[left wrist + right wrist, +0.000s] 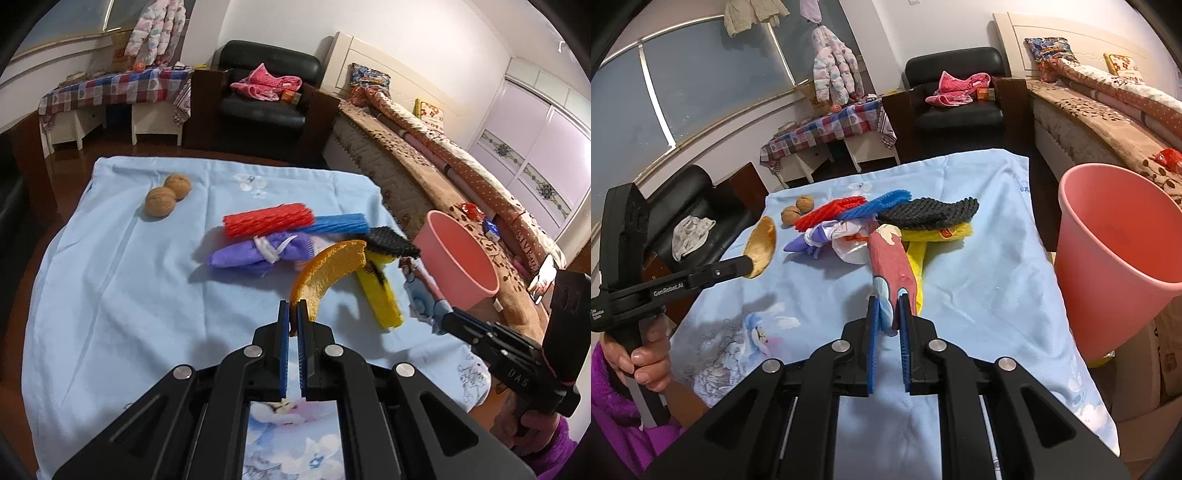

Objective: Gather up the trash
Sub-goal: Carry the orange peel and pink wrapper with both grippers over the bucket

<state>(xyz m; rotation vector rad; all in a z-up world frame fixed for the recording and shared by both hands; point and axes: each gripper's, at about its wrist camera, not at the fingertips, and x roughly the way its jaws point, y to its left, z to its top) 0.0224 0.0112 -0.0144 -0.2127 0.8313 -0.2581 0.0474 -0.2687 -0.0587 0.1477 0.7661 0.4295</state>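
Observation:
My left gripper (293,314) is shut on a curved orange peel (332,266) and holds it above the blue cloth; the peel also shows in the right wrist view (761,245). My right gripper (888,314) is shut on a pink and blue printed wrapper (892,266), lifted off the cloth; it also shows in the left wrist view (424,299). The pink bin (458,258) stands at the table's right edge, tilted toward me in the right wrist view (1108,258).
On the blue cloth (129,277) lie two walnuts (168,195), a red foam net (267,219), a blue one (340,223), a purple bag (258,251), a black net (391,242) and a yellow wrapper (380,295). A bed (461,166) lies right, a black armchair (266,92) behind.

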